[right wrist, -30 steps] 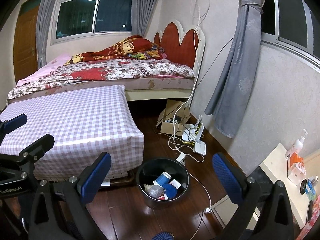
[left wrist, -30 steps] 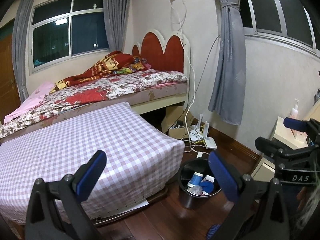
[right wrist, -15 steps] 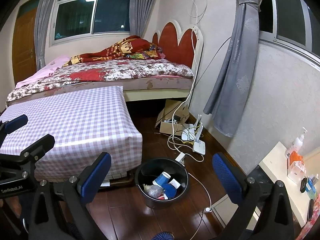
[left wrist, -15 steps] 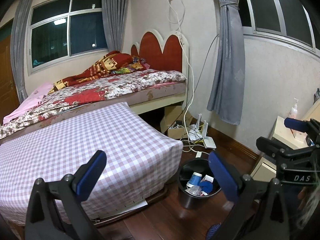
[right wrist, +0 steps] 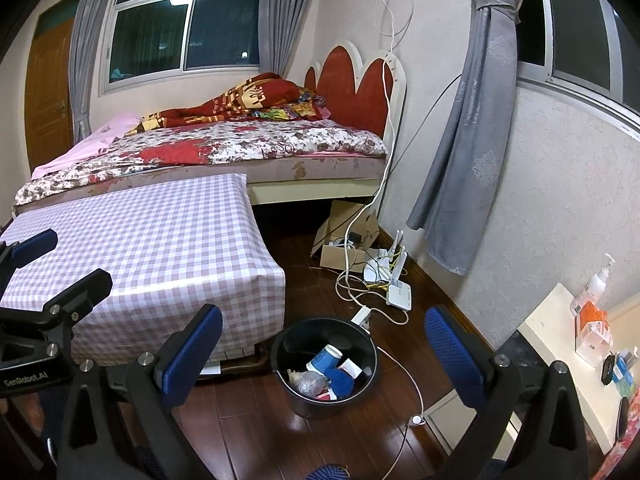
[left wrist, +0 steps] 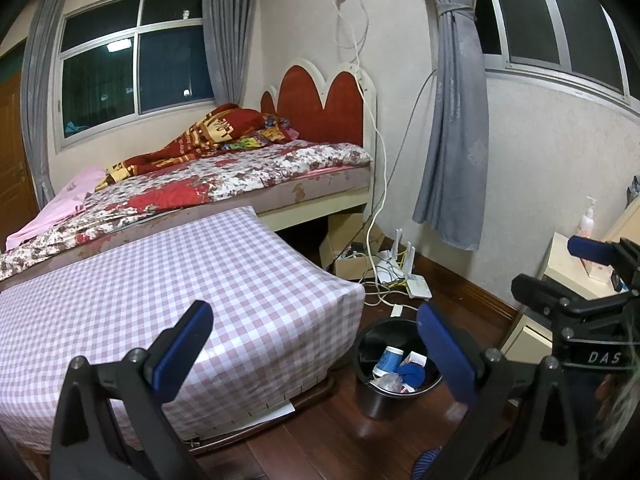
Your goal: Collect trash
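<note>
Room: bedroom at night, with a bed in the upper middle of the right wrist view and gray curtains by dark windows.
Floor: dark shiny wood; white cords and a white router lie on it near the wall.
Table: a low one under a pink checked cloth, fills the left middle of the left wrist view.
Trash: a blue paper cup, small boxes and crumpled wrap sit inside the black bin, low in the middle of the frame.
Left gripper: blue pads wide apart, holding nothing.
Right gripper: wide apart too, empty, up above the bin.
More trash: maybe none left outside the bin; the table top looks bare, but corners are hard to see.
How to do it well: look slowly around the floor first, stay off the cords, and pinch any scrap softly.
</note>
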Demonstrator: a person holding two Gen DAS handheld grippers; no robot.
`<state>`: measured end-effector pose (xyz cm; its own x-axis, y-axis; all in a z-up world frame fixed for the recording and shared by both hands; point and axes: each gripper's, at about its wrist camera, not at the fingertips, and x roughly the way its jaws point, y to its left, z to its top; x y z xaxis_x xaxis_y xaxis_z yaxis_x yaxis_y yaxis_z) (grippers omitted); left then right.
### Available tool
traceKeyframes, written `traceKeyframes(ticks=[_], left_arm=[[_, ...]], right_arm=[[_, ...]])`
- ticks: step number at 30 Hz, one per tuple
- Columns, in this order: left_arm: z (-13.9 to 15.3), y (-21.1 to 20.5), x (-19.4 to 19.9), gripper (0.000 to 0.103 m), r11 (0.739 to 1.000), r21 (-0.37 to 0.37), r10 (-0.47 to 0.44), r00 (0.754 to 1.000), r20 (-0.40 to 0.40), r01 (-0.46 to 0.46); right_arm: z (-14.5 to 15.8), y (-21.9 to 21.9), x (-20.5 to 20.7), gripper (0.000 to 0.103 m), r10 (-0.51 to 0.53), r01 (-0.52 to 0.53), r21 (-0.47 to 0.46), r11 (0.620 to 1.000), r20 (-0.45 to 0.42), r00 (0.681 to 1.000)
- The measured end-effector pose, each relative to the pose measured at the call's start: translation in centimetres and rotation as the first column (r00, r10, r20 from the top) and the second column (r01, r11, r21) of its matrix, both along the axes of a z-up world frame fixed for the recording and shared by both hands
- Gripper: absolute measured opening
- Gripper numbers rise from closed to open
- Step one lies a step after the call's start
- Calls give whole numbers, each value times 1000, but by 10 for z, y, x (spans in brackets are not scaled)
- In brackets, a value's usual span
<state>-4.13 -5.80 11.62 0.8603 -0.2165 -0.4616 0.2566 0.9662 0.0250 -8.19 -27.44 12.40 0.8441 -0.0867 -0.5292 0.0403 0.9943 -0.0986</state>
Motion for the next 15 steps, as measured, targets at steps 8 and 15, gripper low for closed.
traceKeyframes(ticks=[8,15], left_arm=[[1,0,-1,102,1000,1,-4,1000,1,4],[2,0,0,102,1000,1,-4,1000,-1,4]], right_arm=[[0,0,0,102,1,-1,1,1000,0,1000],[0,-1,0,102,0,0,4,1000,-1,1000]])
